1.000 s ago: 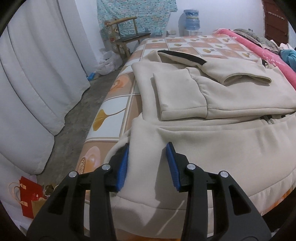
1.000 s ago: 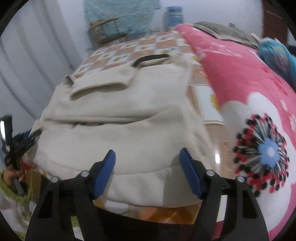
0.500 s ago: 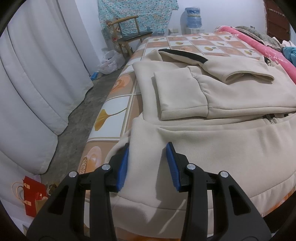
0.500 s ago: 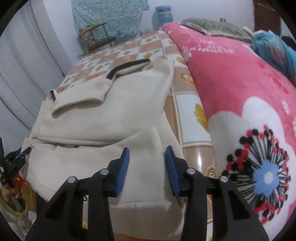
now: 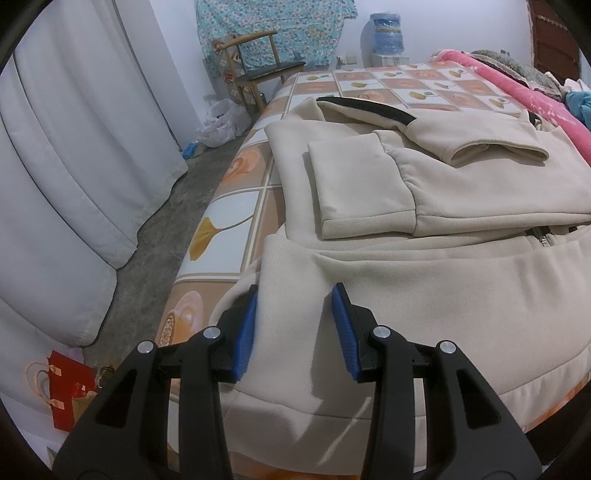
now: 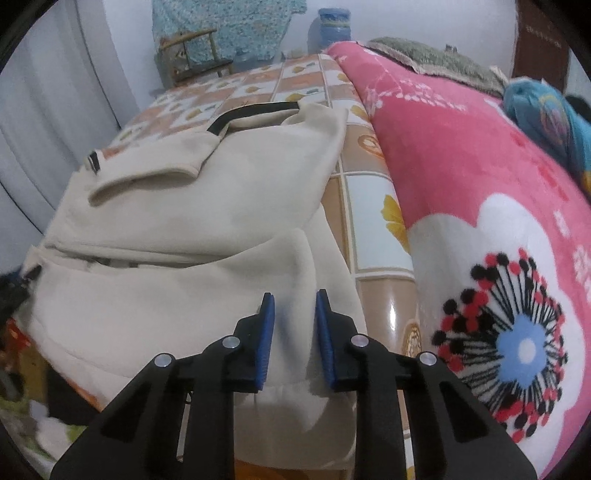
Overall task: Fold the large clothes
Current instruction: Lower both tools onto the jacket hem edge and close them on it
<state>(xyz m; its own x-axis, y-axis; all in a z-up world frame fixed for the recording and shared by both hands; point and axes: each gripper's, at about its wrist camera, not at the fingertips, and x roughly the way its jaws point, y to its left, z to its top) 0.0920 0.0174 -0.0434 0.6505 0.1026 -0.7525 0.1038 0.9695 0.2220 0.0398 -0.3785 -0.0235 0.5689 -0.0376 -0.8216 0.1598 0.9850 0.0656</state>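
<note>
A cream zip-up jacket (image 5: 461, 295) lies across the bed, its sleeves folded in over the chest (image 5: 358, 192) and a black-trimmed collar at the far end. My left gripper (image 5: 295, 295) sits at the near left corner of the hem, its blue pads pinching a raised fold of the cloth. In the right wrist view the same jacket (image 6: 184, 221) fills the left half. My right gripper (image 6: 293, 299) is at the hem's right corner and its jaws are closing, with a ridge of cream fabric squeezed between the pads.
The bed has an orange and white tile-print sheet (image 5: 229, 229). A pink flowered blanket (image 6: 480, 184) lies along the jacket's right side. White curtains (image 5: 74, 166), a wooden chair (image 5: 258, 62), a water bottle (image 5: 386, 33) and a red bag (image 5: 70, 384) stand off the bed's left side.
The right gripper's jaws went from wide apart to narrow around the hem's right corner, and it shifted right and lower along the hem. The left gripper and its fold of cloth stayed put.
</note>
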